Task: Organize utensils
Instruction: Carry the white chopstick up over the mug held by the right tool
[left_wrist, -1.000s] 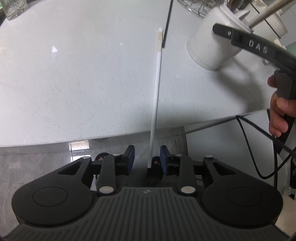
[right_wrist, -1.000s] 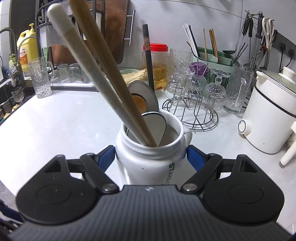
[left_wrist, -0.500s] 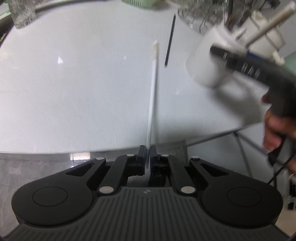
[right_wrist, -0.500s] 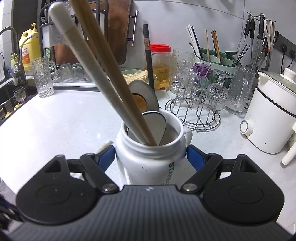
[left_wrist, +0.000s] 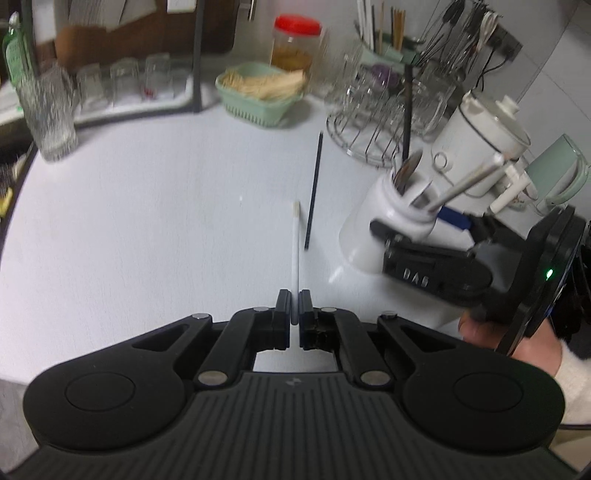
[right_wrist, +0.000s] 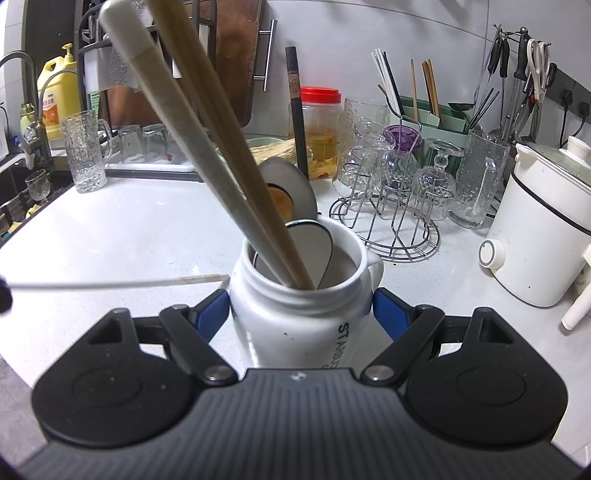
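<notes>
I am working over a white kitchen counter (left_wrist: 147, 206) with a crowded back wall. My left gripper (left_wrist: 294, 306) has its jaws narrow and pinches a white chopstick (left_wrist: 295, 251) near one end, so the stick points forward above the counter. My right gripper (right_wrist: 301, 314) stands wide around the white mug (right_wrist: 295, 317), with the blue pads at both sides of it; I think they hold it steady, though the contact itself is partly hidden. In the mug already stand two long handles, some spoons and one black chopstick, so I judge this part done. Left to do: the white chopstick must go into the mug, and a second black chopstick (left_wrist: 314, 188) lies on the counter just beside it. The long handles lean over the mug's mouth and may block the entry. Near behind are the wire glass rack (right_wrist: 391, 221) and the white cooker (right_wrist: 543, 229).
</notes>
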